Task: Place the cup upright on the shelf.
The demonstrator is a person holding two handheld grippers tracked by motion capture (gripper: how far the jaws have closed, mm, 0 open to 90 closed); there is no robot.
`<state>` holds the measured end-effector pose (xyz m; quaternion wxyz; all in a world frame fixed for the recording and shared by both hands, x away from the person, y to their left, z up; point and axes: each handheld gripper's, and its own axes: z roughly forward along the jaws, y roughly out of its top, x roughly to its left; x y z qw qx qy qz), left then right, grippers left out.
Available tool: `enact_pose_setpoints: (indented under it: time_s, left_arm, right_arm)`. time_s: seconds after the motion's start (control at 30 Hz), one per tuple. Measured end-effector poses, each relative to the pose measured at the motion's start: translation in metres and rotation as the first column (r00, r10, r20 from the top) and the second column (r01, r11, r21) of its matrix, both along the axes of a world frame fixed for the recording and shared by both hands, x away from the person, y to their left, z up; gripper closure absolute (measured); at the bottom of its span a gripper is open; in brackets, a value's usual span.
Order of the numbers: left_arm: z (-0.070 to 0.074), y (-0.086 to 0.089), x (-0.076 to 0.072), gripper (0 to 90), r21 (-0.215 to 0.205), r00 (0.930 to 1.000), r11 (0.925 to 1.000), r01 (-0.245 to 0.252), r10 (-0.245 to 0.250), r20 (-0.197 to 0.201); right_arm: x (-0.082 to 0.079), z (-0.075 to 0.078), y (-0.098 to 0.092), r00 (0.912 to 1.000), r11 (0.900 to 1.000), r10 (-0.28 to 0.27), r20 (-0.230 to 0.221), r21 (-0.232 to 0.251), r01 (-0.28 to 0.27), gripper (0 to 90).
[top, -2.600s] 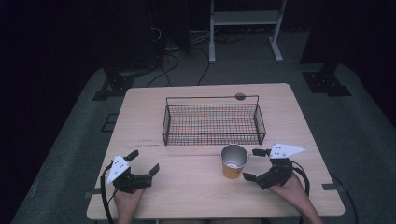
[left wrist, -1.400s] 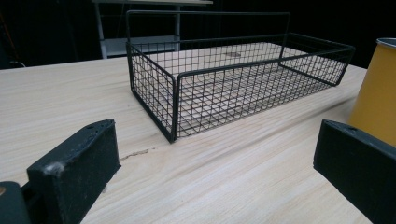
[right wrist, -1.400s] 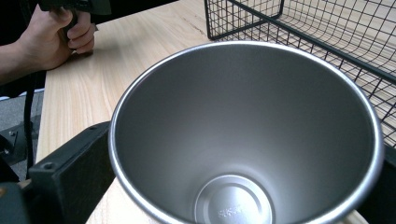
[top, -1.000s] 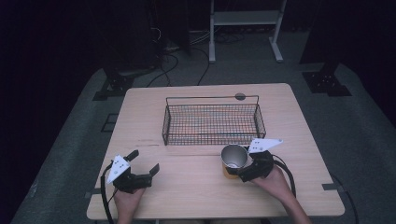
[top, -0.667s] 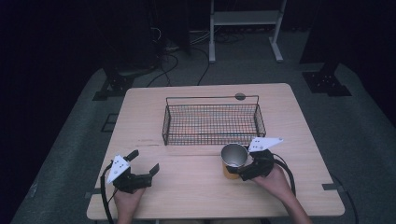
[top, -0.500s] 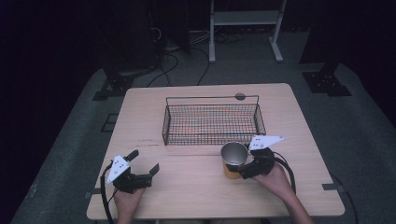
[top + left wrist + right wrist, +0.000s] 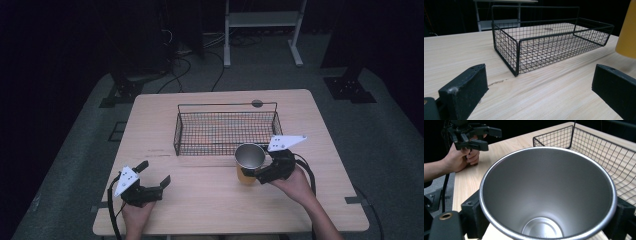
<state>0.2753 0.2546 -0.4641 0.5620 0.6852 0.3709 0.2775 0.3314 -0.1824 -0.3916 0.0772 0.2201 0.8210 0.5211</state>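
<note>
1. Here, on the high view, the cup stands upright on the table, just in front of the basket and near its right front corner; its outside is yellow and its inside is bare metal.
2. The right gripper comes at the cup from the right, and a jaw sits on each side of the cup's wall. On the right gripper view the black jaws press against the cup at left and right below its rim, so the gripper is clamped on it. The cup is empty; its round bottom shows.
3. The left gripper rests on the table near the front left corner, well apart from the cup and the basket. Its jaws are spread wide with nothing between them; the left gripper view shows bare tabletop in the gap.
4. The basket, of black wire mesh, stands empty on the middle of the table. The yellow side of the cup shows at the right edge of the left gripper view.
5. On the right gripper view the left gripper and the hand holding it lie beyond the cup, at upper left.
</note>
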Motion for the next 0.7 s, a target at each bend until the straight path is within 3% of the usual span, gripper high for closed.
enact_pose_setpoints:
  time_s: [0.7]
  left_arm:
    - [0.0, 0.0, 0.0, 0.0, 0.001, 1.0, 1.0, 0.001, -0.001, -0.001]
  right_arm:
    - [0.025, 0.038, 0.003, 0.9997, 0.999, 0.024, -0.001, 0.023, -0.024, 12.9]
